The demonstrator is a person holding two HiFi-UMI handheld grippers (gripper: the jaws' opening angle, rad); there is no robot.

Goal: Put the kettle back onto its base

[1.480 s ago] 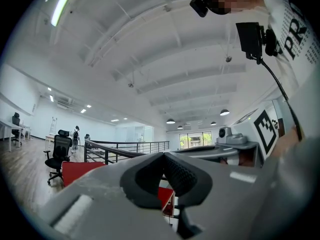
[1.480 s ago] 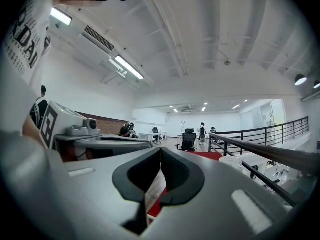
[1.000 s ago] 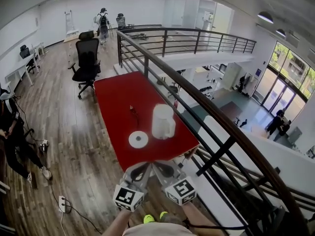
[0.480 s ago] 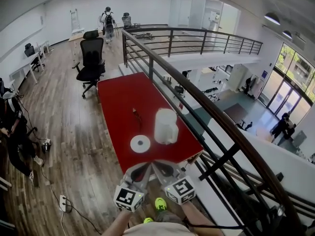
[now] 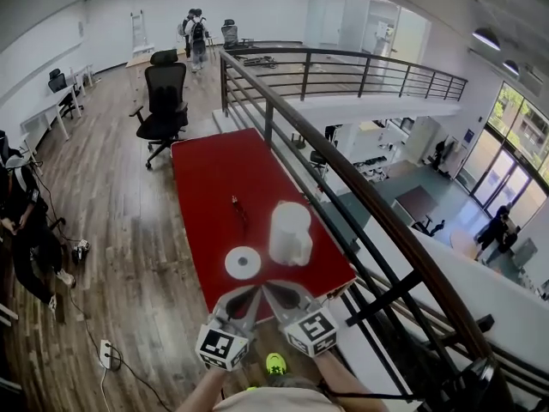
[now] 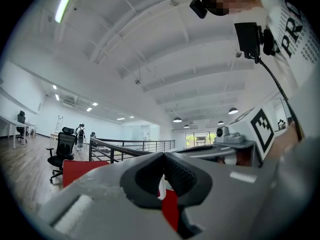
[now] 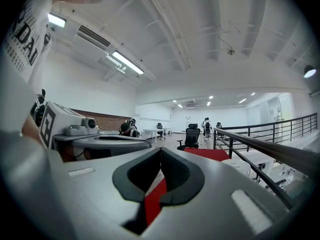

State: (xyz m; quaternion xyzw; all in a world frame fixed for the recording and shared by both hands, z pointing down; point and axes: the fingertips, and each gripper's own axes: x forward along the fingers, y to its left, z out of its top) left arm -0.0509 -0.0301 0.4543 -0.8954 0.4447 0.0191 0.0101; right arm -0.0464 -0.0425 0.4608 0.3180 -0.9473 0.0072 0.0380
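Observation:
A white kettle stands upright on the red table, near its front right corner. Its round white base lies flat just left of it, apart from it. Both of my grippers hover side by side before the table's near edge, short of both things. The left gripper is shut with nothing in it, its pads meeting. The right gripper is likewise shut and empty. In the right gripper view the kettle shows as a white shape to the right, by the rail.
A black railing runs along the table's right side, with a drop to a lower floor beyond. A small dark item with a cord lies mid-table. A black office chair stands past the far end. A power strip lies on the floor at left.
Both grippers and my view have advanced together toward the table's near edge. Kettle and base have not moved on the table. Both jaws stay shut.

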